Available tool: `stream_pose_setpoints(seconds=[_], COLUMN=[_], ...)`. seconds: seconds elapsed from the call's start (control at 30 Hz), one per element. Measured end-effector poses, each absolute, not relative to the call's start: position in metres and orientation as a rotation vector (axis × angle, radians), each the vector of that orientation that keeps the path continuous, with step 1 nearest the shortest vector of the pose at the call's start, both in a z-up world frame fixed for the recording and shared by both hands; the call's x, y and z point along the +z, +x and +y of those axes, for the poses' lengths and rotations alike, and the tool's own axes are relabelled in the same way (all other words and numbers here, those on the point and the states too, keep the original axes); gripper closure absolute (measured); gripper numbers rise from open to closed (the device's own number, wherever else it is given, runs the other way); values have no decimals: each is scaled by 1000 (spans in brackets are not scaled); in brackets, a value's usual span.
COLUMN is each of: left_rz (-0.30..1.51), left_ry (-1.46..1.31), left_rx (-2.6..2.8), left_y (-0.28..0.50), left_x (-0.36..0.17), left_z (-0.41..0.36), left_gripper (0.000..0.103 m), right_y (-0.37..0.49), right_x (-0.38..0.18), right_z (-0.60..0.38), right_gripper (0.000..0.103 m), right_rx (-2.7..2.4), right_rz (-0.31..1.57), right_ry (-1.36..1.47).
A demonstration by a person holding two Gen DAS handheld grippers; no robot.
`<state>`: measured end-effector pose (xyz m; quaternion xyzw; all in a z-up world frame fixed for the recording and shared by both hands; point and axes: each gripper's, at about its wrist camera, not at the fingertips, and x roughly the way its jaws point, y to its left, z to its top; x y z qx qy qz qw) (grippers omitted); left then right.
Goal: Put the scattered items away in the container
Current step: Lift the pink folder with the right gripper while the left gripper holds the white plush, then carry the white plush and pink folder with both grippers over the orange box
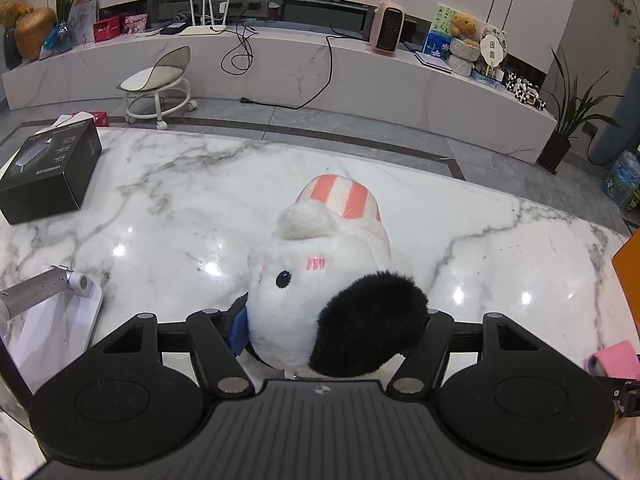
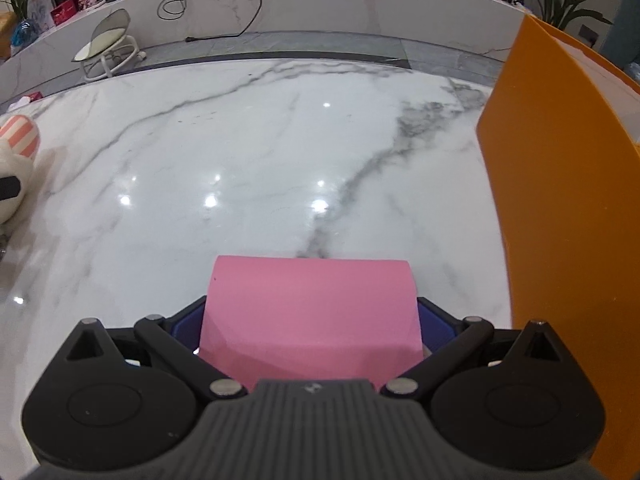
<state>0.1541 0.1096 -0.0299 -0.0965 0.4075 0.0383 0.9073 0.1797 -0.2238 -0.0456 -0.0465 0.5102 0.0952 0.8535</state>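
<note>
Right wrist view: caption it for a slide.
Right gripper holds a pink block over the marble table, beside the orange container.

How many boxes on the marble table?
2: a black box at the far left of the table, and a small red box just behind it at the edge. Others may be out of view.

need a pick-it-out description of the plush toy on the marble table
On the white marble table, look between the black carton at the far left and the orange container on the right. The plush toy lies there, between the left hand-held gripper fingers. Nothing else is furry: white body, black ear, pink-striped cap.
</note>
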Motion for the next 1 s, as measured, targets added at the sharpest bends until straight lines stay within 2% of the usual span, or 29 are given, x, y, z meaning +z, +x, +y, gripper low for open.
stream_pose_setpoints(seconds=[0.53,0.77,1.0], left_rz=[794,741,714], left_ry=[-161,-169,-170], left_rx=[71,65,26], left_y=[139,131,120], left_x=[4,31,47], left_z=[94,86,65], left_gripper=[27,27,27], right_y=[171,168,171], right_x=[8,50,69], right_z=[-238,-267,-301], right_gripper=[1,1,1], right_rx=[236,235,199], right_rz=[964,858,806], right_ry=[-4,95,183])
